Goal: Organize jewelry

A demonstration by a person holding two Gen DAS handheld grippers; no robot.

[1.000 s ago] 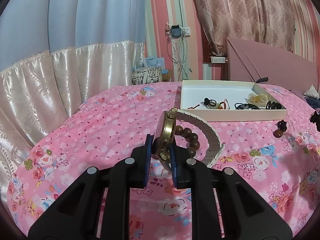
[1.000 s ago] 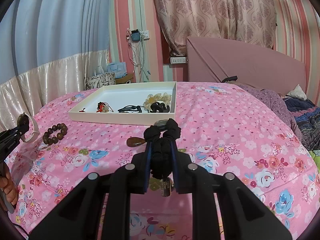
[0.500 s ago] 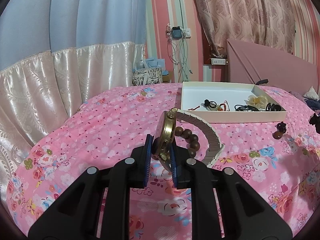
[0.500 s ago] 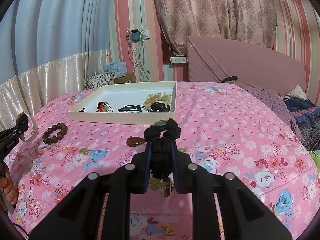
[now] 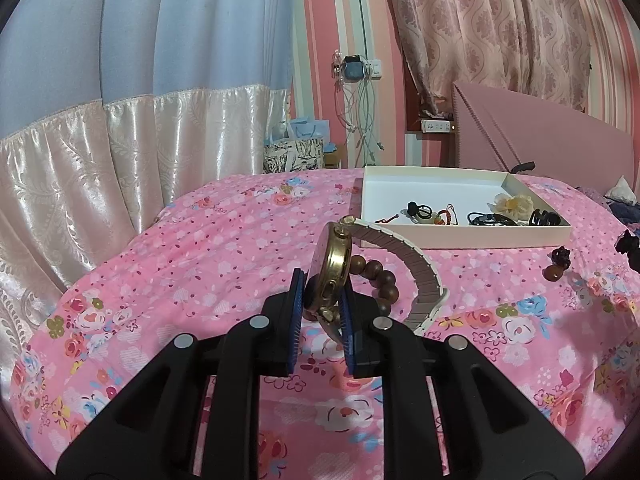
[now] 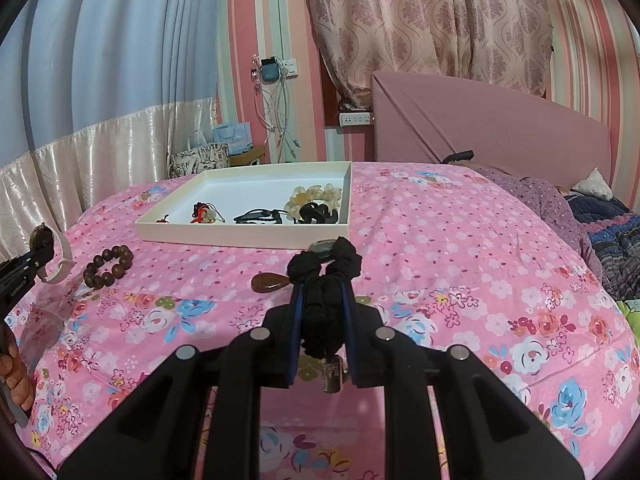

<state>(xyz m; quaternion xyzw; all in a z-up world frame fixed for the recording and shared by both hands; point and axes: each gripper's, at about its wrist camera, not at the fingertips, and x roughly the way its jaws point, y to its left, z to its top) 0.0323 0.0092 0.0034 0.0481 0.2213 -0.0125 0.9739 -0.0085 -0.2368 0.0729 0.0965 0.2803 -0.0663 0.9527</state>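
Left tongs [image 5: 322, 316] are pinched tight on a gold-cased round wristwatch [image 5: 334, 268], gripping it edge-on by the case, with its pale ribbed strap [image 5: 416, 268] arcing off to the right and hanging free. Right tongs [image 6: 322, 328] are clamped on a black knotted cord bracelet [image 6: 324, 288] that has a small metal tag dangling underneath. Both pieces are held up off the bed, neither is in the box.

What I'd worry about: the watch is held only by its thin rim between flat pads, so any tilt on the way over and it could twist out and drop, probably onto the dark wooden bead bracelet [image 5: 376, 280] lying on the bedspread just behind it. That loose strap could also catch the near wall of the shallow white cardboard tray [image 5: 472, 238] if it's carried in too low. The black cord looks soft and bunched up, so it may cling to the pads on release instead of falling clean.

The tray sits ahead of both tongs, further up the pink floral bedspread [image 5: 200, 264], already holding a few hair ties and a cream flower piece. A brown teardrop stone pendant [image 6: 270, 281] lies on the bedspread just past the right tongs, between them and the tray.
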